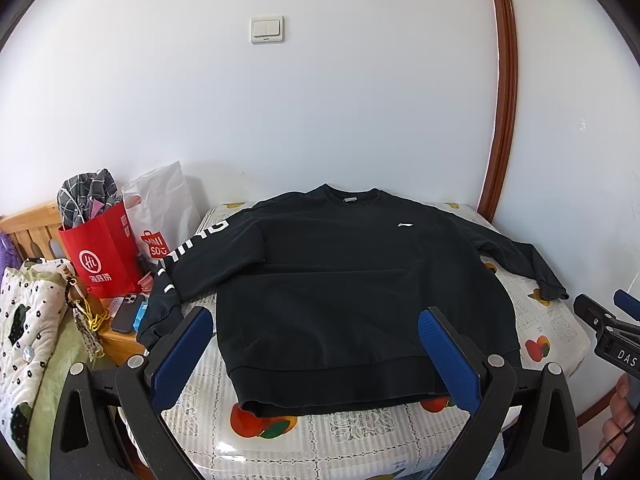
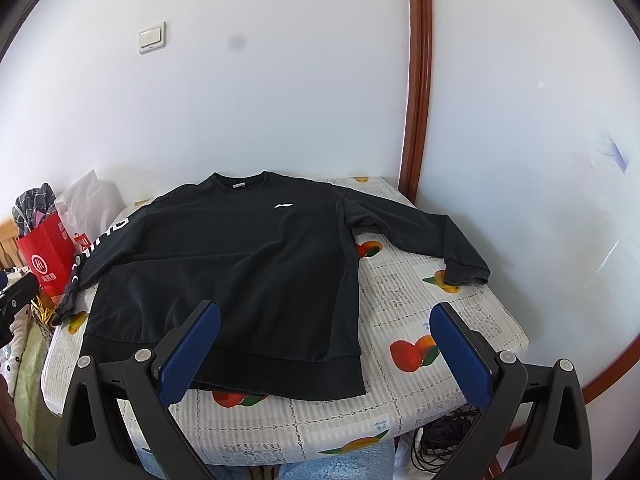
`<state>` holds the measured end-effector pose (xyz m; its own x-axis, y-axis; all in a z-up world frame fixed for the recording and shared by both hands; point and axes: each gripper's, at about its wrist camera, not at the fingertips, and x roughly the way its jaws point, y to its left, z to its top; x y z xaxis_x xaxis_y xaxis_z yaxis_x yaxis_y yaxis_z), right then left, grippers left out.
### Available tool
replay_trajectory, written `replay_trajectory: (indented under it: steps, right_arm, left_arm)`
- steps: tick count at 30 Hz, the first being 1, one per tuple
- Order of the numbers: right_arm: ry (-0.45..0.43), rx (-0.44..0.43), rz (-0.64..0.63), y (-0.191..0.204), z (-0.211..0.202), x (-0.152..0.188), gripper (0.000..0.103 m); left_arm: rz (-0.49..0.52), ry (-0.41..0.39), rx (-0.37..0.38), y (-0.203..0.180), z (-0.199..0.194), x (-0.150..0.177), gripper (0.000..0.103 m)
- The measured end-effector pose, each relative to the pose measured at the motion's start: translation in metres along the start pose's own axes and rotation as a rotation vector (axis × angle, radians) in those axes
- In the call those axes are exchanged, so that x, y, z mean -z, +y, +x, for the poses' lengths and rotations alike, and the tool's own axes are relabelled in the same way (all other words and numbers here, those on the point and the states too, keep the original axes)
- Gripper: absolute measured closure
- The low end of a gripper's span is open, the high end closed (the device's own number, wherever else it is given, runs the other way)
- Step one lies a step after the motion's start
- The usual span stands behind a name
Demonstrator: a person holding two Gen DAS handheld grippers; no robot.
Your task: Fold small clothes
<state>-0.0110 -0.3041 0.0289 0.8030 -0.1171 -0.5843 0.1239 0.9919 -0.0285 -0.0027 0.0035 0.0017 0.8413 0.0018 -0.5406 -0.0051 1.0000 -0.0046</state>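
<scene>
Both blue-padded black grippers, left (image 1: 316, 354) and right (image 2: 326, 354), hover spread and empty over the table's near edge, where a black long-sleeved sweatshirt (image 1: 344, 280) lies flat, best folded sleeves first.

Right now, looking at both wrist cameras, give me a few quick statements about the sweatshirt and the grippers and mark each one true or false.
1. The black sweatshirt lies flat, front up, on the fruit-print tablecloth. True.
2. Both sleeves are already folded across the chest. False: both are spread outward, and the lettered sleeve hangs over the table edge.
3. The left gripper is open. True.
4. The right gripper is clamped on the hem. False: it is open and holds nothing.
5. A red paper bag stands left of the table. True.
</scene>
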Motion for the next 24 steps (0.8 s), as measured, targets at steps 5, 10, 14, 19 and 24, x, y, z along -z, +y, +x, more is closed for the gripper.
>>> replay_trajectory:
  steps: [5, 10, 14, 19, 24]
  right_arm:
    - [-0.002, 0.001, 0.0, 0.0005, -0.0002, 0.0004, 0.0]
    - [-0.004, 0.003, -0.001, -0.0006, 0.0001, -0.0003, 0.0]
    - [-0.009, 0.004, -0.007, 0.0012, -0.0012, 0.0002, 0.0]
    - [-0.013, 0.006, -0.011, 0.0038, -0.0035, -0.0005, 0.0]
    - [-0.016, 0.006, -0.014, 0.0051, -0.0038, 0.0001, 0.0]
  left_arm:
    - [0.0, 0.001, -0.002, 0.0008, -0.0001, -0.001, 0.0]
    - [0.001, -0.002, -0.004, 0.0033, -0.0022, -0.0023, 0.0]
    - [0.001, -0.008, -0.002, 0.0045, -0.0047, -0.0024, 0.0]
    - [0.003, -0.009, -0.004, 0.0033, -0.0044, -0.0031, 0.0]
    - [0.004, -0.008, -0.007, 0.0028, -0.0042, -0.0032, 0.0]
